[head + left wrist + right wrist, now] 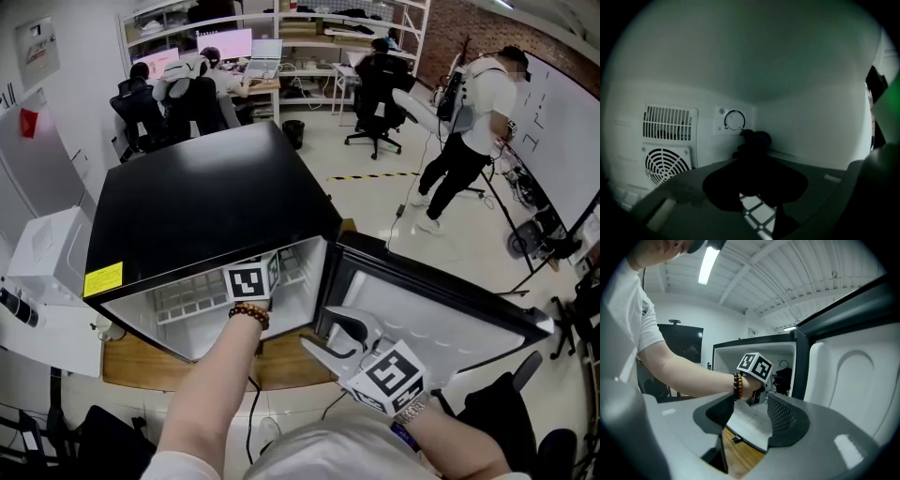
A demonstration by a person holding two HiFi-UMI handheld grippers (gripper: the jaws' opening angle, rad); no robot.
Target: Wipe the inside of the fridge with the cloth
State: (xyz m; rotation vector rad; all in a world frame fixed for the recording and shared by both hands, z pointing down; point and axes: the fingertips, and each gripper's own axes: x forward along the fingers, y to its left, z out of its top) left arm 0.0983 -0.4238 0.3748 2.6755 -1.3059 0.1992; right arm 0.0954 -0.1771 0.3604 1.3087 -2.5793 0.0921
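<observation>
Black and glossy, the small box-shaped fridge [197,206] stands on a low wooden board [286,364] with its door [441,305] swung wide open to the right. A yellow rectangular sticker [103,279] sits at the front left corner of its top; the print on it is too small to read.

The left gripper [757,186] reaches into the white cabinet, and its jaws are closed on a dark bunched cloth [753,144]. The cloth sticks forward from the jaws, deep inside the fridge, close to the back wall and just below a round white thermostat dial [735,121]. The marks around that dial are too fine to make out. To the dial's left are a slotted vent [670,123] and, under it, a round fan grille [665,164]. A white wire shelf [757,212] shows beneath the cloth.

From outside, only that gripper's cube with black-and-white square markers [251,281] and the wrist with a brown bead bracelet [248,315] can be seen at the fridge opening.

The right gripper [750,417] hangs in front of the open door, apart from the fridge, with its jaws spread and nothing between them.
</observation>
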